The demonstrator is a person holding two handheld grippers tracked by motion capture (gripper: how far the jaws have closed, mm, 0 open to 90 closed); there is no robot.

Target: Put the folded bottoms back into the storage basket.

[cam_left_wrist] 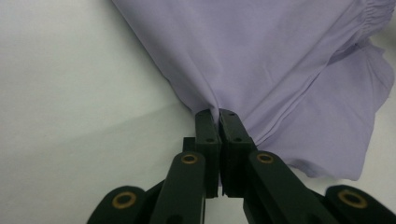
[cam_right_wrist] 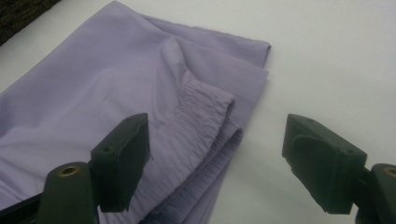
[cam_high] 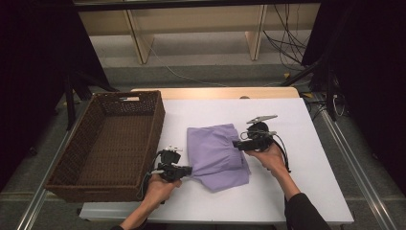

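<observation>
A folded lilac garment [cam_high: 218,153] with an elastic gathered edge lies on the white table [cam_high: 287,191]. My left gripper [cam_high: 187,170] is at the cloth's near left corner, shut on a pinch of the lilac fabric [cam_left_wrist: 215,105]. My right gripper [cam_high: 238,143] is at the garment's right edge, open, its jaws spread wide either side of the gathered waistband [cam_right_wrist: 205,116]. One jaw rests over the cloth, the other over bare table.
A large brown wicker basket [cam_high: 91,143] stands on the left part of the table, close beside my left gripper. Bare white table surface extends to the right and in front of the garment. Cables and wooden legs sit beyond the far edge.
</observation>
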